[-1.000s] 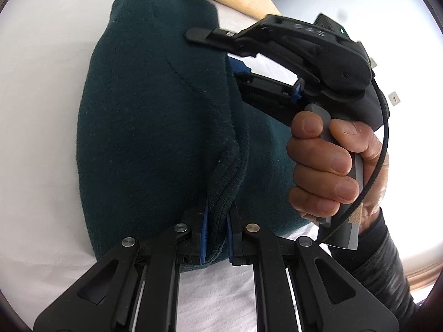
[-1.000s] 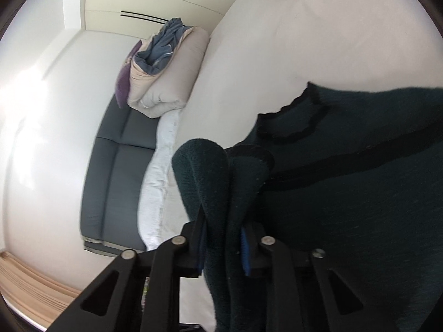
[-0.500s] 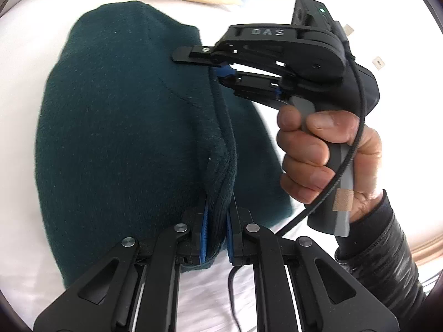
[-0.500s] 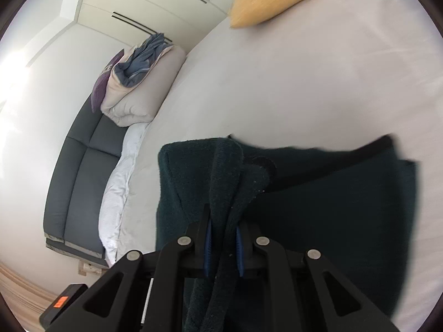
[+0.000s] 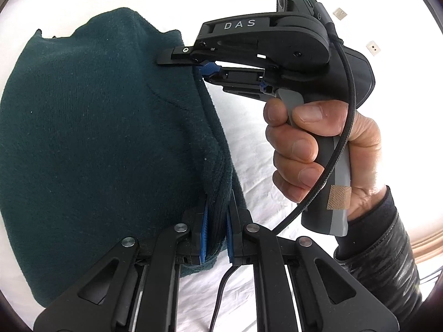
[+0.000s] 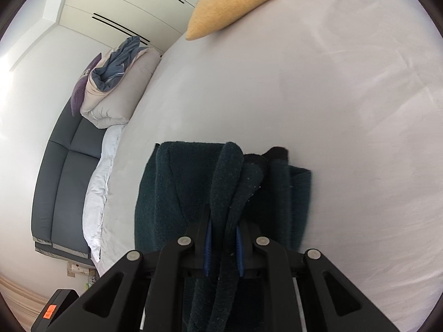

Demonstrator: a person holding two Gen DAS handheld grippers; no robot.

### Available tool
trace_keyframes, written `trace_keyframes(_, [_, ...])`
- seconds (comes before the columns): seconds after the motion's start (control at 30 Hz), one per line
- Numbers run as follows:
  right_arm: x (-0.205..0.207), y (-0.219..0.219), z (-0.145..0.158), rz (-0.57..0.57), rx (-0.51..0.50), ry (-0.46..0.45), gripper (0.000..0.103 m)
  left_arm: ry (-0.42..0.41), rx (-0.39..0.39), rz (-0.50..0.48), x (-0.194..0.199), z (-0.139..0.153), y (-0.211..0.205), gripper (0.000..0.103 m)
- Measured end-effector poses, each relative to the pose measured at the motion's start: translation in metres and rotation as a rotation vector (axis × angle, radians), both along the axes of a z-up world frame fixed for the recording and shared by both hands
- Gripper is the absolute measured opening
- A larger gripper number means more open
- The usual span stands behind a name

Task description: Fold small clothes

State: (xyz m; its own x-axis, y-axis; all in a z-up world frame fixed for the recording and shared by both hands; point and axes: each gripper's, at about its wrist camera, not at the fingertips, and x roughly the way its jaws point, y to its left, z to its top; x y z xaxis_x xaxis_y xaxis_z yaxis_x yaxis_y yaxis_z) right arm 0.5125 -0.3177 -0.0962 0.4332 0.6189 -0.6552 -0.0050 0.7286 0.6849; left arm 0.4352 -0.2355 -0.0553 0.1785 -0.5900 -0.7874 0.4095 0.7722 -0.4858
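Two claws, one garment. Item: dark green knit sweater (image 5: 91, 144), partly folded, lying on the white bed (image 6: 318, 105) and lifted along one thick rolled edge. Left claw (image 5: 216, 232): closed on that edge at its near end, blue pads pressed against the bunched ribbed knit. Right claw (image 5: 193, 62), seen from the left wrist camera: clamped on the same edge further along, its upper finger lying over the cloth; the right hand (image 5: 315, 149) grips the handle, trigger pulled in. The right wrist camera confirms the right claw (image 6: 223, 244) pinching a doubled band of the knit, with the rest of the sweater (image 6: 171, 193) spread beneath and ahead of it on the bed. Key relation: the held edge runs as a straight line from one claw to the other, and the body of the sweater lies wholly to one side of that line, toward the side of the bed nearest the grey sofa (image 6: 63, 166); bare sheet lies on the other side. Judgement: a fold is in progress, and the coming move likely carries both claws together across the garment's width, keeping the edge taut and level. Also present: a yellow cushion (image 6: 235, 0) near the far edge of the bed, and a rolled duvet (image 6: 116, 83) on the sofa.
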Motion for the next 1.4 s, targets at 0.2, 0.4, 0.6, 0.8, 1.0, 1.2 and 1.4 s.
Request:
trace_keyframes(0.2, [0.001,-0.010,-0.002,0.003,-0.019,0.010,0.015,0.004,-0.003,0.009,0.003,-0.002,0.017,0.009])
trace_keyframes(0.4, [0.002,-0.026,-0.026,-0.049,0.031,0.062,0.017,0.041,-0.083,0.056,0.002,-0.016,0.034,0.020])
trace_keyframes(0.6, [-0.020,-0.039,-0.018,-0.069,0.127,0.065,0.036,0.027,-0.138,0.021,-0.025,0.007,0.088,0.064])
trace_keyframes(0.8, [-0.076,-0.027,0.005,-0.036,0.088,0.029,0.044,-0.098,-0.136,0.050,-0.026,0.039,0.171,0.064])
trace_keyframes(1.0, [-0.138,0.001,0.009,-0.037,-0.081,0.038,0.044,-0.147,-0.099,0.170,0.002,0.035,0.236,0.064])
trace_keyframes(1.2, [-0.166,0.008,-0.012,-0.049,-0.172,0.054,0.023,-0.077,-0.002,0.151,-0.004,-0.012,0.251,0.063])
trace_keyframes(1.4, [-0.183,-0.008,-0.031,-0.100,-0.077,0.057,0.019,-0.084,0.002,0.143,-0.003,-0.017,0.279,0.060])
